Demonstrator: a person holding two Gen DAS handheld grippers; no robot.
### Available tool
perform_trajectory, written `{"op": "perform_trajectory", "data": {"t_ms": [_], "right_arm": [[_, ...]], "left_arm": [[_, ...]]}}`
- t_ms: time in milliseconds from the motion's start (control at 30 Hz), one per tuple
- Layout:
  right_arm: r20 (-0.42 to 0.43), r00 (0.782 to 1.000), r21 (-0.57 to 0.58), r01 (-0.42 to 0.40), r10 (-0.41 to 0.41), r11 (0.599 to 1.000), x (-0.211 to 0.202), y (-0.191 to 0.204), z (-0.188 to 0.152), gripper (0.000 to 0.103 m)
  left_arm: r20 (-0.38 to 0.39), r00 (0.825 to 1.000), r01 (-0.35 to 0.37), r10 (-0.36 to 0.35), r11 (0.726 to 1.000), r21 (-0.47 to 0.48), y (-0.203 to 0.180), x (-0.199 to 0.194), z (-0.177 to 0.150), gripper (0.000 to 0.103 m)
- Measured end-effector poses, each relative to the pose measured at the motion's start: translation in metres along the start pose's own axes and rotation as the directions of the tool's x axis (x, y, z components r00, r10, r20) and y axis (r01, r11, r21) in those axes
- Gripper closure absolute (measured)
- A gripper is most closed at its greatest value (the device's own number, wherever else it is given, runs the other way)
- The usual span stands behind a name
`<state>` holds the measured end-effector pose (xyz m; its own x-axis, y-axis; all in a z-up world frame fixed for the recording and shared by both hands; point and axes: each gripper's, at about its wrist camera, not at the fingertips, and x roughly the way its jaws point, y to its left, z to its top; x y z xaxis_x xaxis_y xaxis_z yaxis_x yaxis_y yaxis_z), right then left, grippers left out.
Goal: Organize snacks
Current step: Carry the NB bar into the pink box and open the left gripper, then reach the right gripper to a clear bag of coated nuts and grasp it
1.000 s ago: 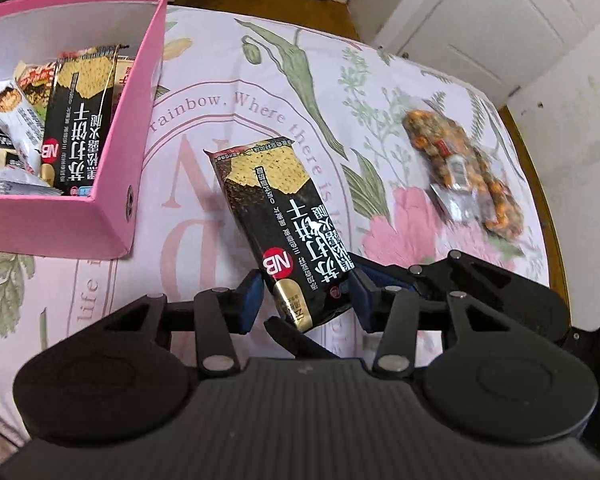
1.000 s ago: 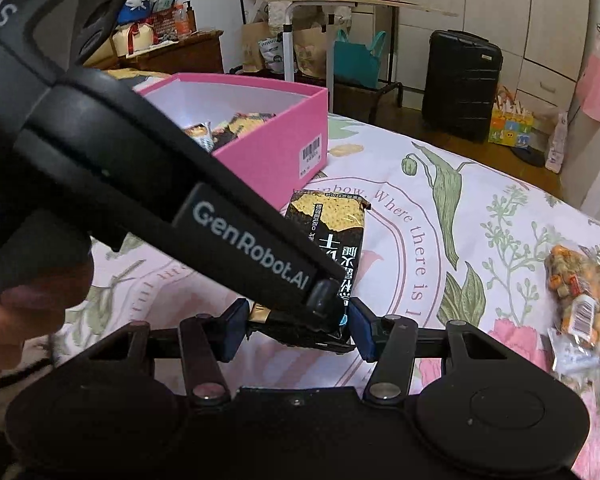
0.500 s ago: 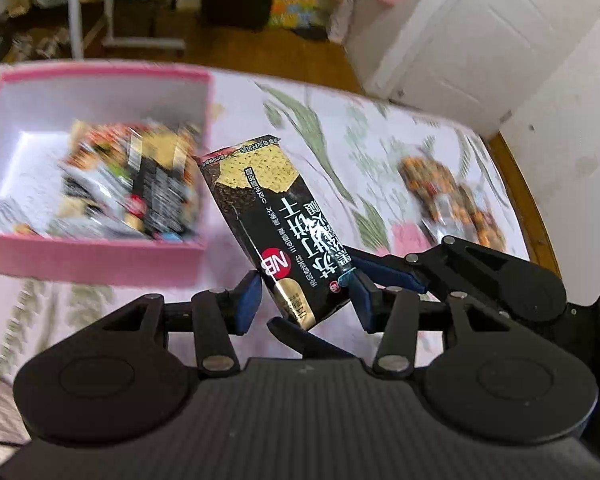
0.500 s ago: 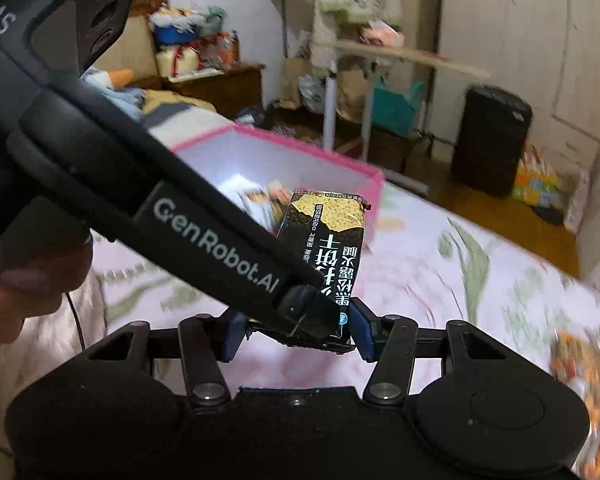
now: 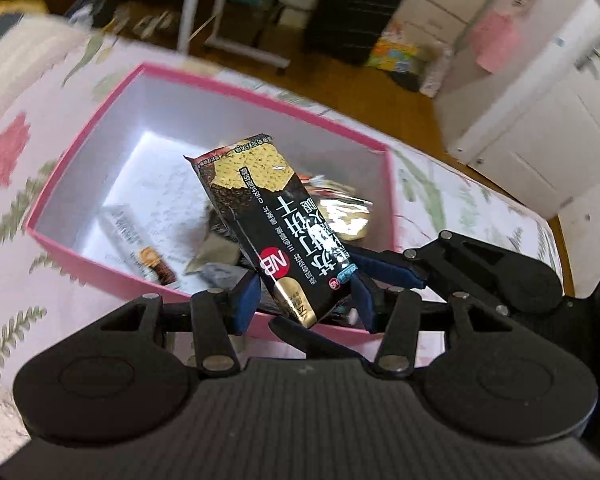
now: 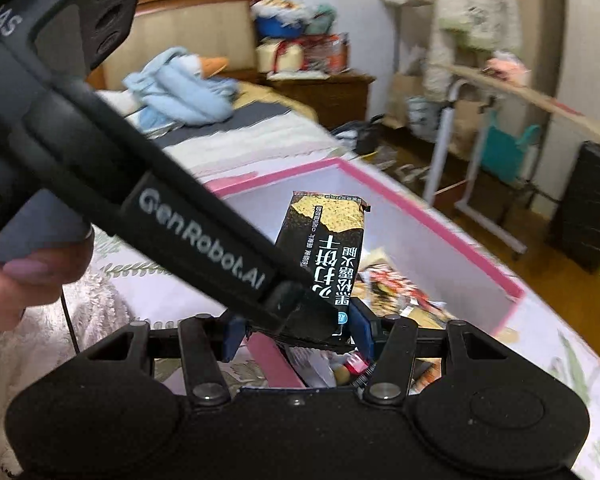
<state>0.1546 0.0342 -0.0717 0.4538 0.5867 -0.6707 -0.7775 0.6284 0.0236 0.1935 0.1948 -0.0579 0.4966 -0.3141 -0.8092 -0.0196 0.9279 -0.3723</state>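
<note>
Cracker packet (image 5: 278, 236) now lifted over pink box (image 5: 100, 264) (blurred), both grippers (image 5: 304, 304) (image 6: 296, 330) clamped.

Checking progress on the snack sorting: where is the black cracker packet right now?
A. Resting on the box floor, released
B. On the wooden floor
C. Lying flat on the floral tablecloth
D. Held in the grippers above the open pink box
D: the black cracker packet is pinched at its lower end between gripper fingers, raised over the pink box that already holds other snacks.

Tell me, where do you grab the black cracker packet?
By its bottom short end, coming from below, fingers across the narrow width. The cracker packet is long and flat, and the left gripper holds it that way, top end tilted over the pink box.
</note>
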Motion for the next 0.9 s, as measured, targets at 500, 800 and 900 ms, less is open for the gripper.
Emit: {"op": "perform_trajectory", "data": {"t_ms": [500,800,900], "right_arm": [[-0.045,0.994,0.155,-0.093,0.101,0.984,0.044,-0.029,-0.003,0.030],[0.011,0.999,0.228,0.048,-0.052,0.973,-0.039,-0.044,-0.033,0.029],[-0.007,0.991,0.263,0.129,-0.131,0.956,-0.074,-0.052,-0.043,0.029]], "left_arm": [[-0.003,0.993,-0.118,0.118,0.992,-0.039,0.022,0.036,0.001,0.050],[0.024,0.997,-0.074,0.073,0.997,0.033,0.012,0.009,-0.006,0.050],[0.017,0.998,-0.065,0.064,0.992,0.108,-0.004,0.001,-0.009,0.050]]}}
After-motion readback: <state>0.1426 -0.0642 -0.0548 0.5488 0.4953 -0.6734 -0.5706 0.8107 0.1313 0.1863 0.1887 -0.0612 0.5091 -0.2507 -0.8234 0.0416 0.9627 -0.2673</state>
